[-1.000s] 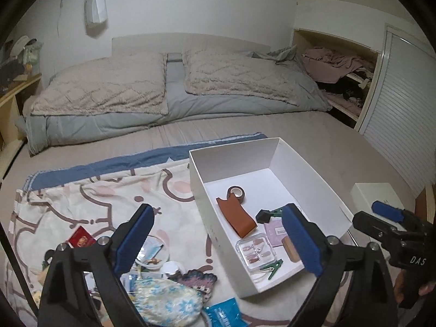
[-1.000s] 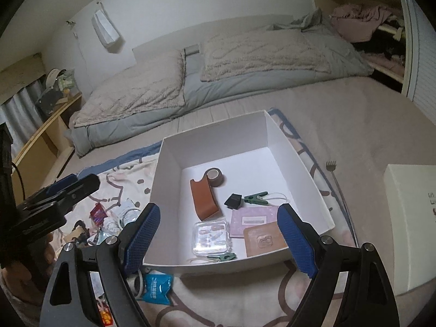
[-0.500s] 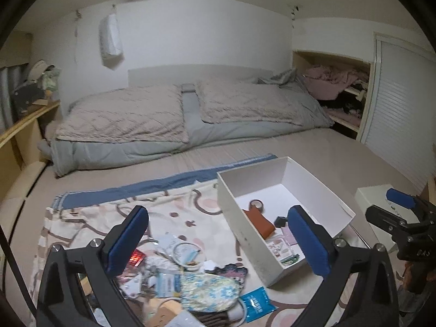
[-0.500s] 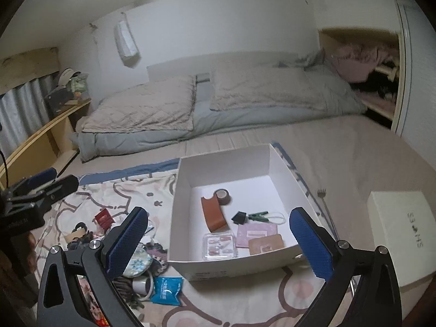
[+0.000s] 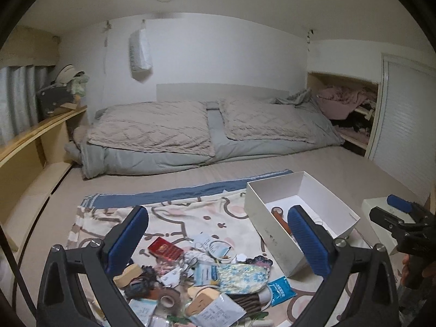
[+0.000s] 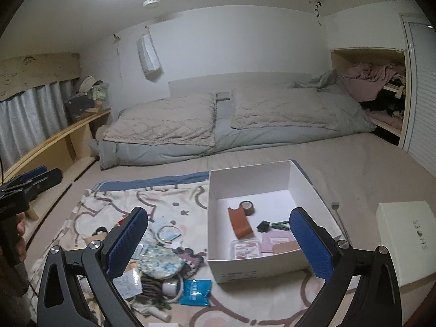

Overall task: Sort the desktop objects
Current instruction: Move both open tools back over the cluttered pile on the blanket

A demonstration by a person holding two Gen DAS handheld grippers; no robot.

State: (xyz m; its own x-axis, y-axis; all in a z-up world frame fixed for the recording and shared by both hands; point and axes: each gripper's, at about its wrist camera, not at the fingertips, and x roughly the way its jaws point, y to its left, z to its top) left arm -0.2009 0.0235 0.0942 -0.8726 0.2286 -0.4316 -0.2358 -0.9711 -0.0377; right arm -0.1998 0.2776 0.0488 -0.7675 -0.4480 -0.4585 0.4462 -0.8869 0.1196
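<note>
both grippers pulled back | fingers wide apart, empty | clutter pile (image 5: 190, 278) below left gripper (image 5: 218, 245) | white box (image 6: 267, 218) ahead of right gripper (image 6: 219, 245)

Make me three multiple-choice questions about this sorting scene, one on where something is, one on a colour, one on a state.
1. Where is the brown leather case?
A. inside the white box
B. on the pillow
C. on the wooden shelf

2. What colour is the small packet in front of the clutter pile?
A. red
B. blue
C. yellow

3. How is the right hand-held gripper?
A. shut on the tape
B. shut, empty
C. open, empty

Answers: 1 A, it lies on the box floor beside the tape roll. 2 B, its wrapper is bright blue. 3 C, the pads stand wide apart, holding nothing.
</note>
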